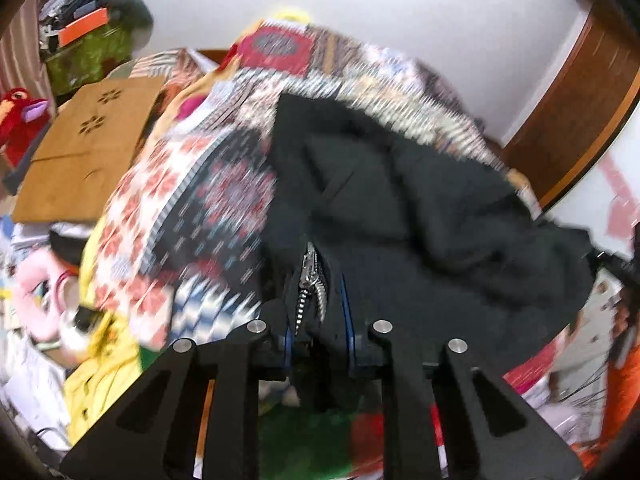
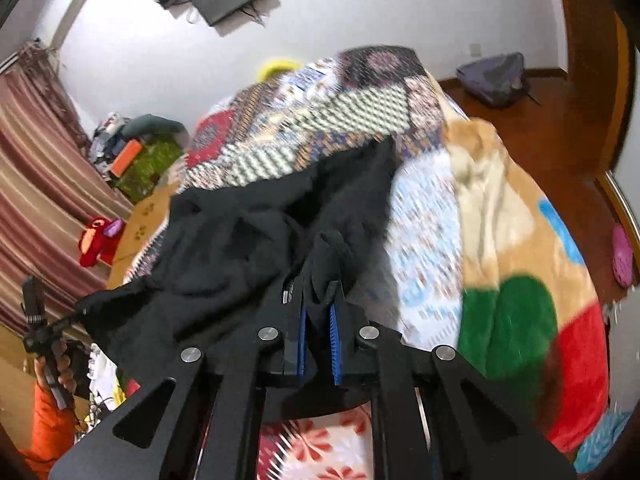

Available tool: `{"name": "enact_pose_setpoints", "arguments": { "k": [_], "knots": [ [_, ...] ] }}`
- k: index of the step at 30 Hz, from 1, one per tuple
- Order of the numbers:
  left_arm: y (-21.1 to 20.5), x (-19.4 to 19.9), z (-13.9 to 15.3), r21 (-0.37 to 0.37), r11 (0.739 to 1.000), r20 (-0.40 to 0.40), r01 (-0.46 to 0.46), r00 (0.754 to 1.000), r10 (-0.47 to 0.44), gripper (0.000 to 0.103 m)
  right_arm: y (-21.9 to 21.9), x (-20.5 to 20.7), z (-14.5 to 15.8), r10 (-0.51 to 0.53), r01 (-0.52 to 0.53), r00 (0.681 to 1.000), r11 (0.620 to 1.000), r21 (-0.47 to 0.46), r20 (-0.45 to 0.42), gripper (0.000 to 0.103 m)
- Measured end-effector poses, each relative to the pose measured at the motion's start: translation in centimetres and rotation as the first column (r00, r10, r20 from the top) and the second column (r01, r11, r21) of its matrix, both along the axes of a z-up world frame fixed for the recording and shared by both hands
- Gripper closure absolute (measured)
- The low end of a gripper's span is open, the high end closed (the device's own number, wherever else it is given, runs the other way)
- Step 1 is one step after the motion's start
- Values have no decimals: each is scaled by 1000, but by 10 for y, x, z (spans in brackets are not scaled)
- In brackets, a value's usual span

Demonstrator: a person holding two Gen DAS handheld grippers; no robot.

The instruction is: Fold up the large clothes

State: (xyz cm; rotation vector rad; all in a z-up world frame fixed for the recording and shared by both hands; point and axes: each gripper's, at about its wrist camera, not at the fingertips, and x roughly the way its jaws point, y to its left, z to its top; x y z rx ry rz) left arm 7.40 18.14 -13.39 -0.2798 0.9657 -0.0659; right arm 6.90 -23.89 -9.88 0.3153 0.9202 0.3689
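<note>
Left hand-held gripper [image 1: 318, 330]: nearest item in the left wrist view. Fingers drawn close together, clamped on a bunched edge of the black jacket [image 1: 420, 208]; the silver zipper [image 1: 310, 280] runs up from between the blue pads.

Right hand-held gripper [image 2: 318, 316]: nearest item in the right wrist view. Fingers narrowly parted, pinching a fold of the same black jacket [image 2: 248, 240], which rises as a peak between the blue pads.

Black jacket: lifted at both pinched edges, sagging between them, its far part lying crumpled on the patchwork quilt [image 2: 320, 120].

Bed surface: patchwork quilt spread under and past the jacket; a plush blanket [image 2: 512, 240] in tan, green and red lies beside it toward the bed's right edge. Open wooden floor [image 2: 532, 120] beyond that edge, with a pink slipper [image 2: 622, 256] near the door side.

Left edge of bed: crowded. Brown cardboard box [image 1: 88, 140], flaps shut, contents hidden; red plush toy [image 1: 18, 120] just beside it; a green box [image 1: 90, 54] further back carries an orange item and piled clutter.

Far: grey bag [image 2: 494, 78] on the floor against the white wall [image 2: 360, 12]; striped curtain [image 2: 40, 184] at left.
</note>
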Motion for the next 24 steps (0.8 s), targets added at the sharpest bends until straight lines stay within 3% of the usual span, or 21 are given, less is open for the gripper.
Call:
{"name": "enact_pose_setpoints", "arguments": {
  "k": [5,14,19,24],
  "knots": [
    [4,52,37,-114,993,78,-33,996,42,85,22,37,20,47,-44,997,998,-45,61,95],
    [11,161,65,-73,996,142,-54,988,64,86,26,126,28,-10,19,995,995,-94,98,96],
    [34,225,44,-56,989,115,-140,983,145,86,18,186,7,-76,83,995,988,-131,58,98],
    [43,284,-12,83,978,31,-191,981,189,86,13,246,-36,-146,138,989,969,-207,-21,101]
  ]
}}
